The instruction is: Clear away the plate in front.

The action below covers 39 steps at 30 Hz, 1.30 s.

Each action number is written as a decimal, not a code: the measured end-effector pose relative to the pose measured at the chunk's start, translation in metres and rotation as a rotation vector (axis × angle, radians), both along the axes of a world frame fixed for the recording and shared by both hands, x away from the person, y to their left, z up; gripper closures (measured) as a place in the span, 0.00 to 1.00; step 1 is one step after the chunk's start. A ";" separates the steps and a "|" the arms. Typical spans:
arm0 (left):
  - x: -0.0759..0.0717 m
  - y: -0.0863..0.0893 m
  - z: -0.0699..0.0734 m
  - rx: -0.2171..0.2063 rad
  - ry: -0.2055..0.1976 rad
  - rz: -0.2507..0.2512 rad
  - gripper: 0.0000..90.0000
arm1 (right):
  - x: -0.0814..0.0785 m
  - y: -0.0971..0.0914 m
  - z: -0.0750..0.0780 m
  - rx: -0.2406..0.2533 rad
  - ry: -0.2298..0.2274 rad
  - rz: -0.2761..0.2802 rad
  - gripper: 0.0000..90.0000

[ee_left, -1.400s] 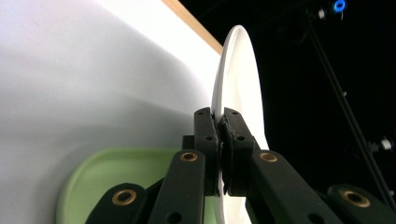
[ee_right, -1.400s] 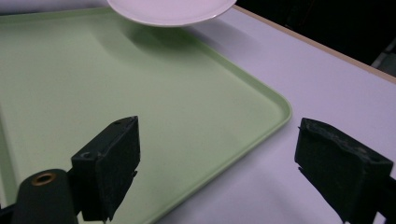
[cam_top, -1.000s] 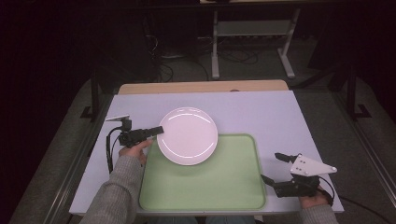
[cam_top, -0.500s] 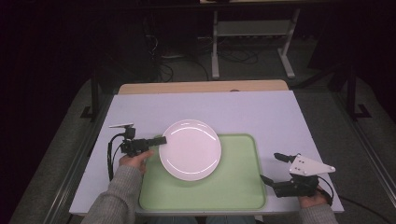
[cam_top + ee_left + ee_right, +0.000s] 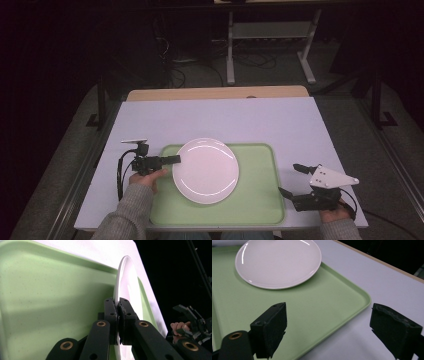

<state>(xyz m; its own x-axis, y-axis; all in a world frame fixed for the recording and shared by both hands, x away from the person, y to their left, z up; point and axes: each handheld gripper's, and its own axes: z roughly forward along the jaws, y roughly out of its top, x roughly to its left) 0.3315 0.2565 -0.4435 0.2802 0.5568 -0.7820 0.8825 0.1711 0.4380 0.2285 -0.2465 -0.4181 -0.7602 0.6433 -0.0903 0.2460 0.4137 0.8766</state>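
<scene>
A round white plate [image 5: 206, 170] hangs over the left half of the green tray [image 5: 255, 175], held by its left rim. My left gripper [image 5: 176, 159] is shut on that rim, and in the left gripper view both pads clamp the plate's [image 5: 126, 287] thin edge at the gripper [image 5: 118, 315]. The tray [image 5: 50, 297] lies below it. My right gripper [image 5: 291, 179] rests at the table's near right, past the tray's right edge, jaws wide apart with nothing between them. In the right gripper view the plate [image 5: 278, 262] sits beyond the open gripper [image 5: 337, 322] above the tray [image 5: 324, 307].
The tray lies on a pale table [image 5: 225, 120] with a wooden strip [image 5: 215, 93] along its far edge. Dark floor, cables and a metal stand [image 5: 270, 35] lie beyond. The table's far half is bare.
My left gripper has carried the plate toward me and to the right, from over the tray's far left corner to further over the tray. My right gripper has stayed put.
</scene>
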 end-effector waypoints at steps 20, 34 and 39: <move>-0.014 -0.004 -0.002 0.071 0.024 -0.002 0.94 | 0.000 -0.003 0.000 0.008 -0.001 0.002 0.15; -0.022 -0.011 -0.005 0.142 0.014 -0.036 0.91 | -0.001 -0.001 0.000 0.001 0.002 -0.005 0.15; -0.024 -0.014 -0.006 0.168 0.011 -0.041 0.90 | -0.001 -0.001 0.000 -0.005 0.003 -0.008 0.15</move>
